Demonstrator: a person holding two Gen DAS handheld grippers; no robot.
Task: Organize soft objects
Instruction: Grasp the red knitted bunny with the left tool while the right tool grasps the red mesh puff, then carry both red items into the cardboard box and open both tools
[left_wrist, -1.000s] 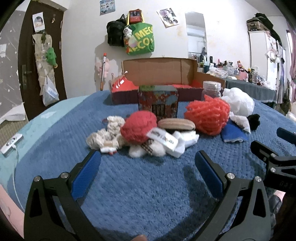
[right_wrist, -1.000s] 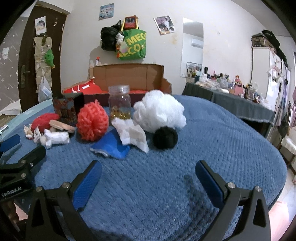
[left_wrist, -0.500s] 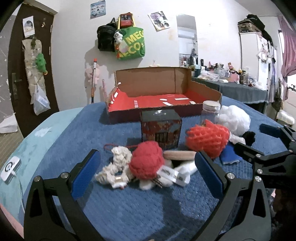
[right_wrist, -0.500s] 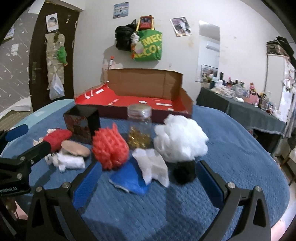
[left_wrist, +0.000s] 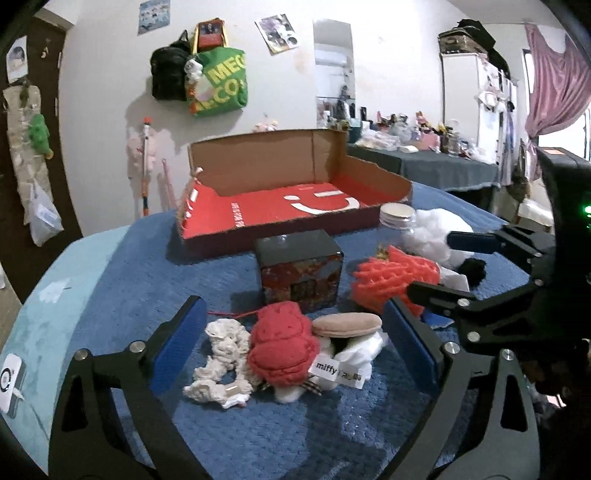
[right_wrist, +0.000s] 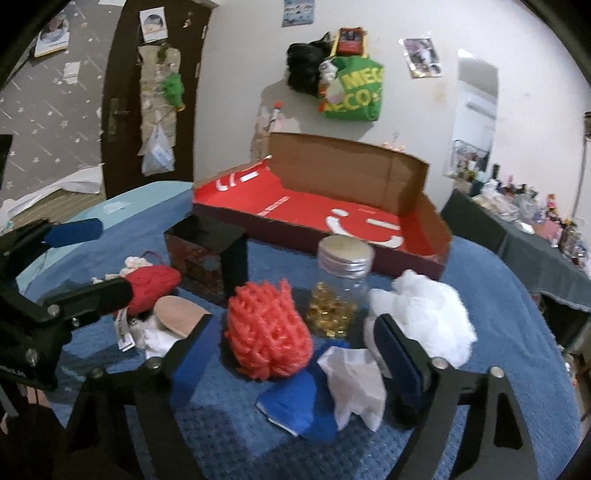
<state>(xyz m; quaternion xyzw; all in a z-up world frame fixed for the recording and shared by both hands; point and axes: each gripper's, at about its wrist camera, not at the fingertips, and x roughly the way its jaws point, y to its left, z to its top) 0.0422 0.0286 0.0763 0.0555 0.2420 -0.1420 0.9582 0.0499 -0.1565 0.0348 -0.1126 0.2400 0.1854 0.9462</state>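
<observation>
The left claw (left_wrist: 291, 345) is spread wide, grasping nothing, with the red knitted plush (left_wrist: 282, 347) lying between its pads on the blue blanket (left_wrist: 147, 266). The right claw (right_wrist: 291, 356) gapes too, the orange mesh sponge (right_wrist: 267, 328) between its 2 pads, the red cardboard box (right_wrist: 332, 214) beyond.

Both my grippers have advanced: my left gripper (left_wrist: 291, 338) now brackets the red knitted ball (left_wrist: 282, 347) at lower centre; my right gripper (right_wrist: 291, 349) now brackets the orange mesh sponge (right_wrist: 267, 332).
</observation>
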